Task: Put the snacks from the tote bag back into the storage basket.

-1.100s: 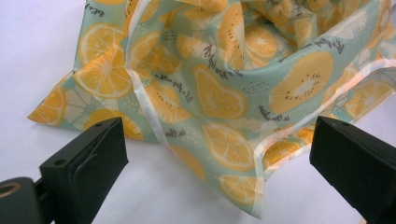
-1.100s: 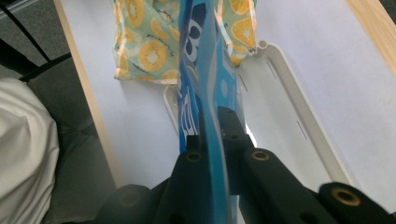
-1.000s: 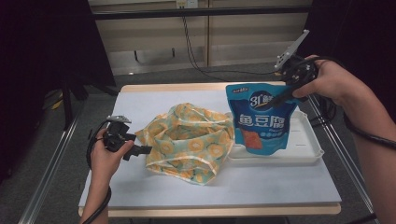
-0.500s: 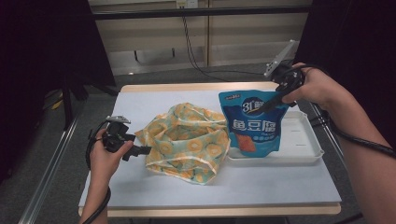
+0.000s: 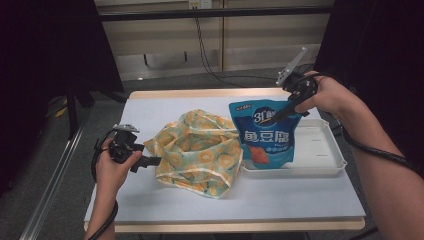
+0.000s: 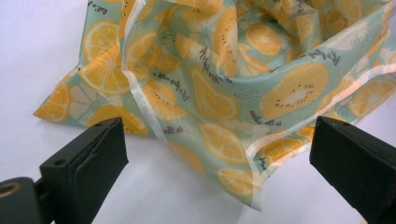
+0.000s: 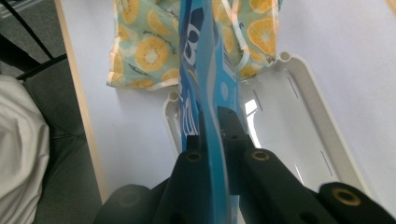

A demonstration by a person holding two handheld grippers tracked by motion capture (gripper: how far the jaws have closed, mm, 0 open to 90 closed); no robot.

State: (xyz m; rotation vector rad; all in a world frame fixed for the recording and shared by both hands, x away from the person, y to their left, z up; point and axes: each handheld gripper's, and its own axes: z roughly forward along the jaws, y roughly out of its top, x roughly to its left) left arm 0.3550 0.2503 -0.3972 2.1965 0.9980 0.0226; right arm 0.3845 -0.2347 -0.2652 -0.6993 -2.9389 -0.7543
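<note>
In the high view the right hand [image 5: 327, 95] came in from the right edge, forearm slanting up and leftward across the frame, wrist bent so that the right gripper [image 5: 287, 111] pointed down and to the left. Its jaws were clamped on the top edge of the blue snack pouch [image 5: 265, 137], which hung upright with its bottom edge inside the white tray [image 5: 320, 150] at the right of centre. The right gripper view looked straight down the pouch [image 7: 205, 84], seen edge-on between the two black jaws, with the tray [image 7: 289, 126] beneath and to the right of it.

The left hand [image 5: 112, 167] rose from the lower left of the high view, forearm nearly vertical in the frame, fist wrapped round the left gripper [image 5: 150, 161], which lay roughly level and pointed right toward the fruit-print cloth bag [image 5: 200, 150]. That gripper stood wide open; in the left gripper view its jaws sat far apart at the lower corners of the frame, with the bag's [image 6: 224, 84] hem between and just beyond them, untouched by either jaw.

The bag lay crumpled at the middle of the white worktop [image 5: 280, 197], its right side against the tray's left end and next to the pouch.
</note>
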